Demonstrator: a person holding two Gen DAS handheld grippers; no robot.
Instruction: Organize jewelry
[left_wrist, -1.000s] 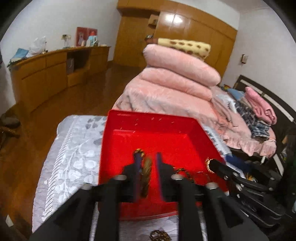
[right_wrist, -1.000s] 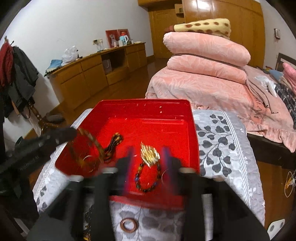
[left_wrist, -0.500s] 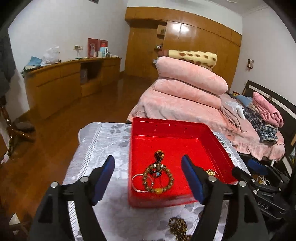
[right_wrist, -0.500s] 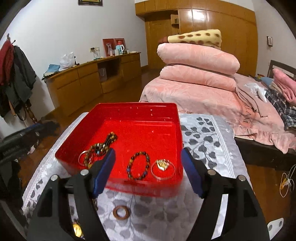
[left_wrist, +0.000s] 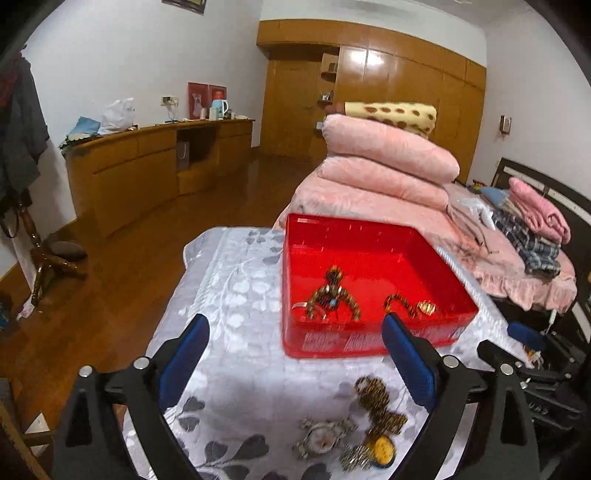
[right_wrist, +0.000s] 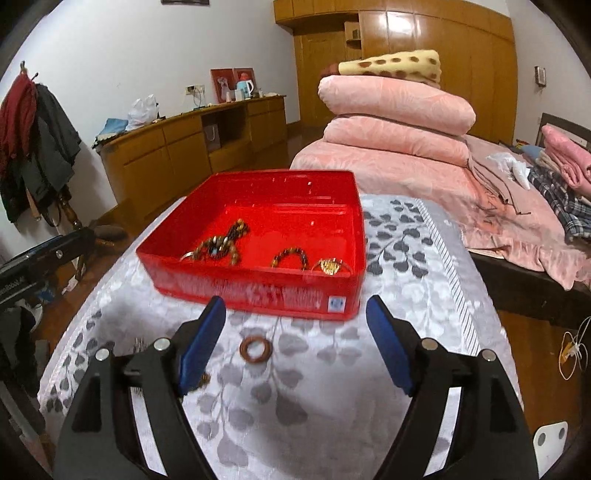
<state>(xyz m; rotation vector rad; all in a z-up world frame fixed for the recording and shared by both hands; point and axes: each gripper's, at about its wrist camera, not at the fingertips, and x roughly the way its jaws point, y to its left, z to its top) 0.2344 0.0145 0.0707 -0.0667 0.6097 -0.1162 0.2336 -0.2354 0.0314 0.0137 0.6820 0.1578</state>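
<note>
A red tray (left_wrist: 369, 339) (right_wrist: 258, 291) sits on the leaf-patterned table cloth. It holds a brown bead necklace (left_wrist: 332, 295) (right_wrist: 221, 243), a bead bracelet (left_wrist: 399, 302) (right_wrist: 291, 256) and a gold ring piece (left_wrist: 426, 306) (right_wrist: 330, 266). My left gripper (left_wrist: 293, 354) is open and empty, held back from the tray, above a wristwatch (left_wrist: 321, 437), a dark bead string (left_wrist: 376, 398) and a yellow pendant (left_wrist: 380, 448) on the cloth. My right gripper (right_wrist: 295, 332) is open and empty above a brown ring (right_wrist: 255, 349).
A bed with stacked pink quilts (left_wrist: 384, 173) (right_wrist: 395, 122) stands behind the table. A wooden sideboard (left_wrist: 147, 166) lines the left wall. A coat stand (right_wrist: 37, 147) is at the far left. The table's right edge (right_wrist: 480, 302) drops to the floor.
Both grippers opened, dropped their bead pieces into the red tray, then pulled back and away from it. The loose jewelry on the cloth has come into view.
</note>
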